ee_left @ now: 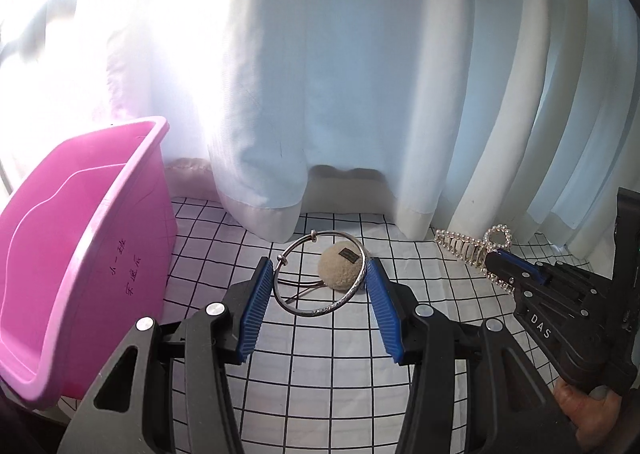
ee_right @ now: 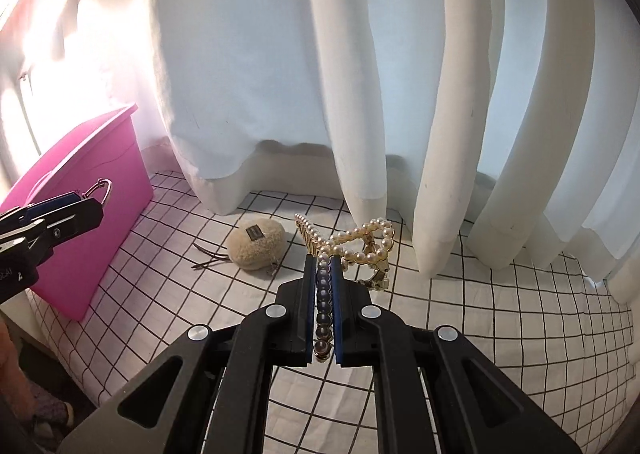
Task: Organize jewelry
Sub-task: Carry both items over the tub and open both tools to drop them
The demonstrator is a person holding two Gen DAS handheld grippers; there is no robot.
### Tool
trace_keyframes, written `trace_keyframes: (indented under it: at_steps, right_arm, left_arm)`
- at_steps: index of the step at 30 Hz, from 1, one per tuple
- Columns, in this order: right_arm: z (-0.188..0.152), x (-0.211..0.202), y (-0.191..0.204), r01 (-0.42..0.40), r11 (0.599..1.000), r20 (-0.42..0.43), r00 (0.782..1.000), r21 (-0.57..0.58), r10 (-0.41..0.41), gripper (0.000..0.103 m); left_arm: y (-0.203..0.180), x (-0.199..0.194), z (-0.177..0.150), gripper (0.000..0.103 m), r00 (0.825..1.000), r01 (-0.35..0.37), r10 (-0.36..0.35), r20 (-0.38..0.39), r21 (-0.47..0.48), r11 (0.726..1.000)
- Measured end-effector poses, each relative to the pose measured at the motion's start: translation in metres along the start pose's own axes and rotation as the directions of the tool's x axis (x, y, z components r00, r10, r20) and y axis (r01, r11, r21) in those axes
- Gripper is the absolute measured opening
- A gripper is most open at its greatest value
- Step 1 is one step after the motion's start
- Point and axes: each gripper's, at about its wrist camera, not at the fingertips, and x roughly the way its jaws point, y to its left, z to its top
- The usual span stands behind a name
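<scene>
Blue pads of the left tool (ee_left: 320, 286) stand about half apart and press on opposite sides of a silver bangle (ee_left: 320, 274), so the ring is pinched across its width. That grip suits a thin hoop: squeezed at two facing points, it cannot swing or slip through. The bangle hangs clear of the checked bed sheet (ee_left: 320, 374), its open face tilted toward the camera and its sliding clasp at the upper left. Being round, it has no long axis.

The right tool (ee_right: 323, 294) is closed all the way on one arm of a pearl hair claw (ee_right: 352, 246); the row of pearls runs straight back between the pads, so the clip's long axis lies along the tool and points away from the camera, teeth to the upper left, heart-shaped pearl loop to the right. Holding along the arm gives the pads the most contact.

Below lies a fuzzy beige hair tie (ee_right: 256, 244) on the sheet. Farther left stands the pink bin (ee_left: 80, 246), probably the destination, in front of white curtains (ee_right: 360, 73).
</scene>
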Motion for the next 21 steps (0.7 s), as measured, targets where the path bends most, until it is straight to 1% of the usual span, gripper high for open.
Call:
trace_keyframes:
  at_steps: [4,8,11,15,17,19,21]
  right_arm:
    - [0.032,-0.012,0.023,-0.085,0.995,0.052,0.995,-0.049,0.087,0.007]
    - [0.062,-0.018,0.054,-0.183,0.978,0.089,0.977,-0.105,0.193,0.007]
    - [0.083,-0.018,0.085,-0.269,0.952,0.101,0.953,-0.143,0.284,0.007]
    - [0.111,-0.014,0.137,-0.387,0.901,0.094,0.907,-0.196,0.410,0.007]
    - [0.124,-0.008,0.165,-0.426,0.877,0.082,0.888,-0.223,0.453,0.007]
    - [0.135,0.001,0.193,-0.474,0.846,0.053,0.864,-0.244,0.500,0.007]
    - [0.145,0.009,0.220,-0.506,0.819,0.020,0.848,-0.270,0.530,0.007]
  left_arm:
    - [0.017,-0.028,0.014,0.047,0.998,-0.037,0.040,0.040,-0.058,0.998]
    - [0.042,-0.056,0.026,0.047,0.990,-0.098,0.108,0.086,-0.121,0.988]
    - [0.065,-0.077,0.033,0.047,0.977,-0.156,0.176,0.117,-0.161,0.975]
    - [0.103,-0.100,0.038,0.047,0.955,-0.231,0.263,0.139,-0.210,0.950]
    - [0.124,-0.106,0.038,0.047,0.944,-0.270,0.305,0.125,-0.234,0.934]
    - [0.146,-0.110,0.036,0.047,0.935,-0.305,0.340,0.103,-0.258,0.917]
    - [0.168,-0.112,0.031,0.047,0.924,-0.339,0.373,0.078,-0.281,0.898]
